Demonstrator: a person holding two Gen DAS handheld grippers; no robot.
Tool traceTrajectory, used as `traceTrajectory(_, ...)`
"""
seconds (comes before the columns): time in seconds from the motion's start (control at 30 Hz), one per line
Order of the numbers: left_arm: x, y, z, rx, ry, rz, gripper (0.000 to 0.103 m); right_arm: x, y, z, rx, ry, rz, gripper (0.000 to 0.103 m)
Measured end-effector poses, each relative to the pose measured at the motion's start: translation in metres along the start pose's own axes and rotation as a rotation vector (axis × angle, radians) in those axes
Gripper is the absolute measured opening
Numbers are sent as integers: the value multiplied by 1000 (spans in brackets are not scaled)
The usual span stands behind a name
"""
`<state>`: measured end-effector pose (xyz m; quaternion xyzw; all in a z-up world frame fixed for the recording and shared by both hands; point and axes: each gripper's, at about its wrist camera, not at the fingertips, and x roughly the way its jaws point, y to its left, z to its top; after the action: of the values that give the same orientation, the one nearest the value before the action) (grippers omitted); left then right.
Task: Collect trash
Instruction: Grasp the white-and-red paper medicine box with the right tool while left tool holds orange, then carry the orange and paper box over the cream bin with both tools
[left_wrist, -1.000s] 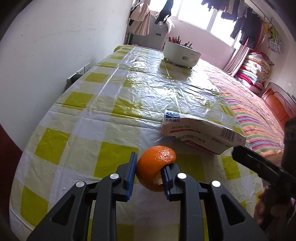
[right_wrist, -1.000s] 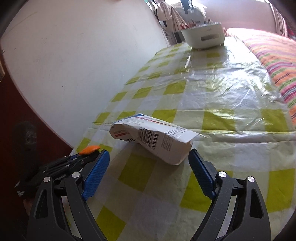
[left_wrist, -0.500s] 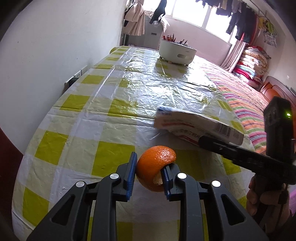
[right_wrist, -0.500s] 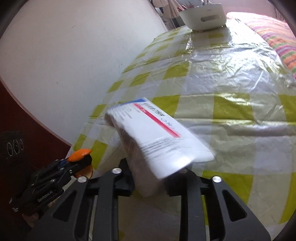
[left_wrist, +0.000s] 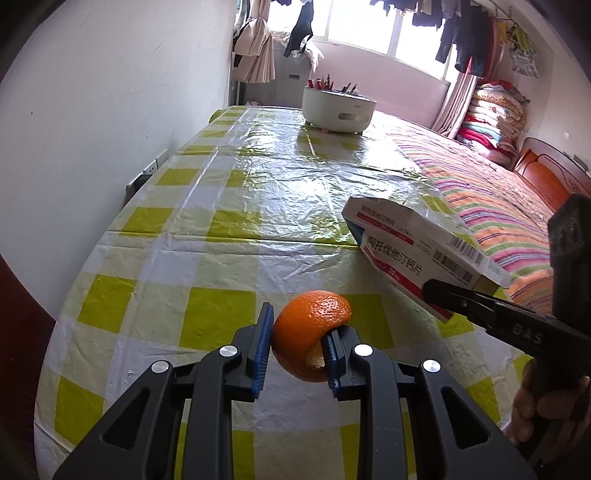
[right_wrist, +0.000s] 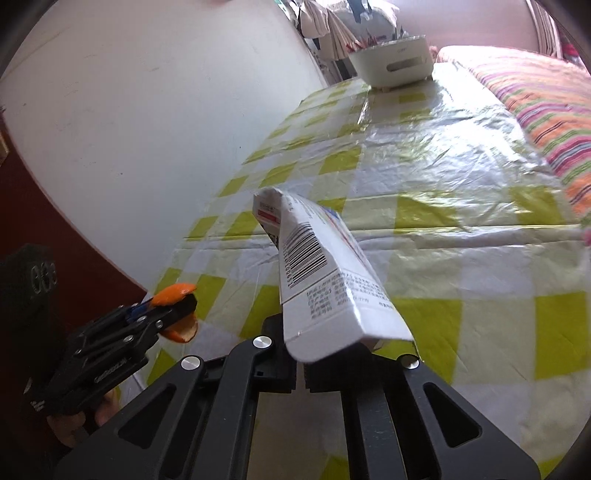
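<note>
A piece of orange peel sits between the blue pads of my left gripper, which is shut on it above the checked tablecloth. The right wrist view shows the same peel in the left gripper at the lower left. A white medicine box with a barcode and a red stripe is lifted off the cloth and tilted up. My right gripper has its jaws closing tight on the box's flattened near end. In the left wrist view the box hangs at the right from the right gripper.
A white tub with pens stands at the table's far end. A striped bedspread runs along the right side. A white wall with a socket borders the left. A hand holds the right gripper.
The right gripper went from wide open around the box to shut on it, and lifted it off the cloth, tilted. The left gripper kept its hold on the peel.
</note>
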<state>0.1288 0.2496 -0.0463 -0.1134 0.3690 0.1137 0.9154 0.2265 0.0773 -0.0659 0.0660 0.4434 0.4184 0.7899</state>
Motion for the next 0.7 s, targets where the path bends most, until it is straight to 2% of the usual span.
traceTrajectory(0.2,-6,-10,-4,30,-9,-10,25,-38,11,-4,-22,-62,-14,1)
traceTrajectory(0.4,-11,-19,-8,50,-13,-20,25,-67,21,-24,-25,-112,-21,1)
traceTrajectory(0.7,-18,-26,-12,65,-20,-32,25,-91,20,-50,16,-170,-6,1)
